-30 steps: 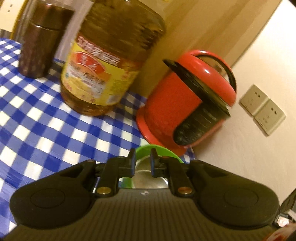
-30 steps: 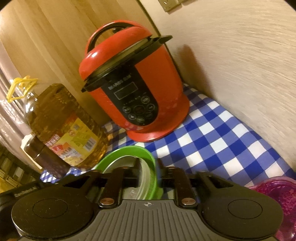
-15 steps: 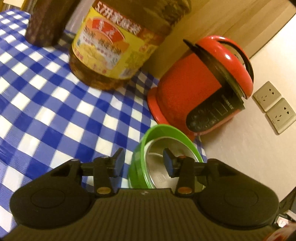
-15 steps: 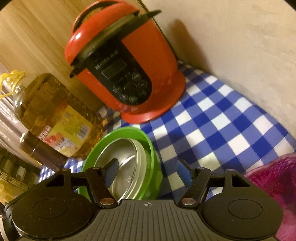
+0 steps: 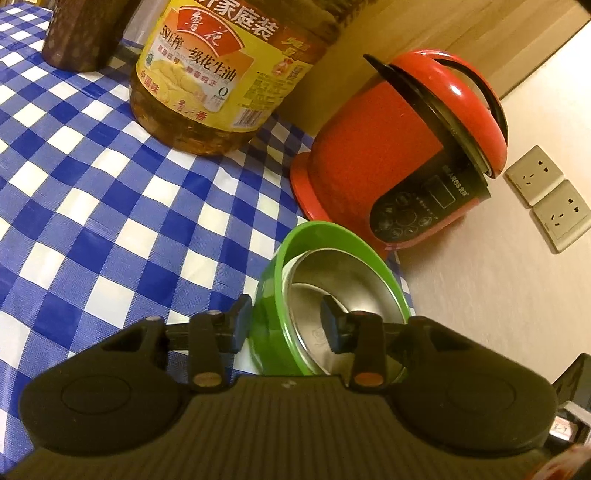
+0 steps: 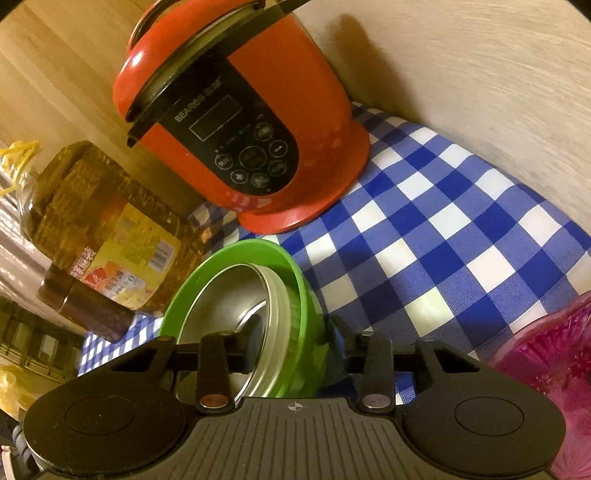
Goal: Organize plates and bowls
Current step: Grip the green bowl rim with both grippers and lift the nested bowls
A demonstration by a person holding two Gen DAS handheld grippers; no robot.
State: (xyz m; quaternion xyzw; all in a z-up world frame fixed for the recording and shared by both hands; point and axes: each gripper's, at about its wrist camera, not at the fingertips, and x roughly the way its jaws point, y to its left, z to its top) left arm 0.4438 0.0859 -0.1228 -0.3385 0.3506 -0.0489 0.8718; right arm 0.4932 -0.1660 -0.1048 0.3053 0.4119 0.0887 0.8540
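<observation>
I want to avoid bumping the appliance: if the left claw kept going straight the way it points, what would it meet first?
The green bowl: its wall already sits between the left claw fingers, with the steel bowl nested inside. The red cooker stands beyond, probably reached only past the bowls.

Oil bottle (image 5: pixel 218 74) and dark jar (image 5: pixel 85 33) run off the top edge; gripper housing hides the green bowl's (image 6: pixel 236 258) near rim; pink dish (image 6: pixel 554 369) is cropped at right.
</observation>
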